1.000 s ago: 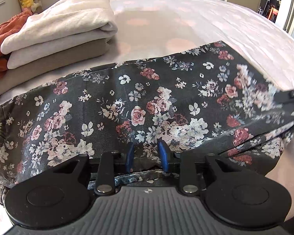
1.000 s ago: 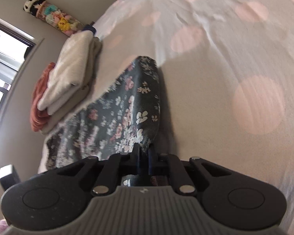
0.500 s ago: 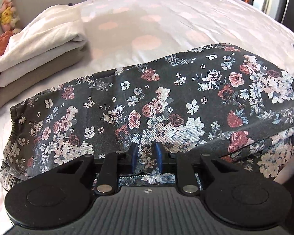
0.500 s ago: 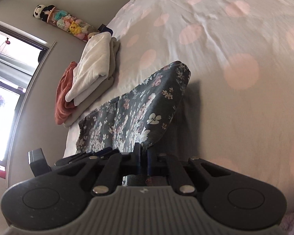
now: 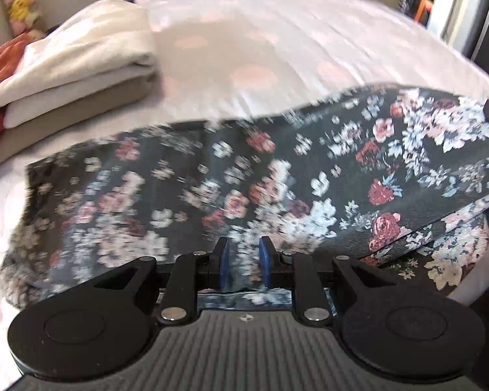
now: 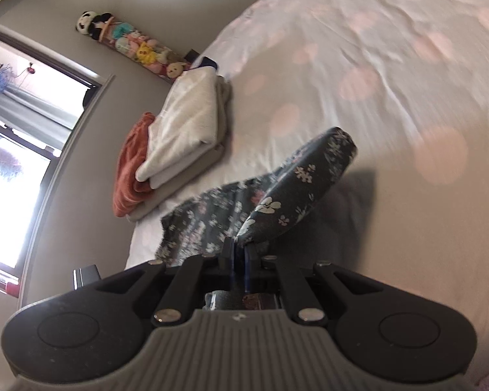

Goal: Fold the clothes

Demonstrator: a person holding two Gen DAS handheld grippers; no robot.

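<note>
- Right now I have the left claw [image 5: 243, 262] clamped on the near edge of the dark floral-print fabric garment [image 5: 277, 176]; a bunch of the cloth sits pinched between its blue pads [image 5: 224, 265].
- From the left wrist view, the garment stretches across the frame from lower left to upper right, folded over itself, with a second layer showing under its right end.
- My right claw [image 6: 239, 260] has its jaws nearly together, gripping a thin edge of the same garment, which bulges up in a rounded fold just ahead of the fingertips.
- Beyond that fold, the garment trails leftward and down onto the bed with the white sheet dotted with pale pink circles [image 6: 391, 81].
- Much of the cloth is lifted off the sheet near both claws; its far left end lies on the bed.
- On the bed, well apart from the garment, sits a stack of folded cream and beige clothes [image 5: 78, 75], with a crumpled rust-orange cloth [image 6: 130, 176] touching its far side.
- Against the grey wall I see a row of small plush toys [image 6: 130, 45], and a bright window [image 6: 13, 163] beside it.
- Parts of the left wrist view are blurred.
</note>
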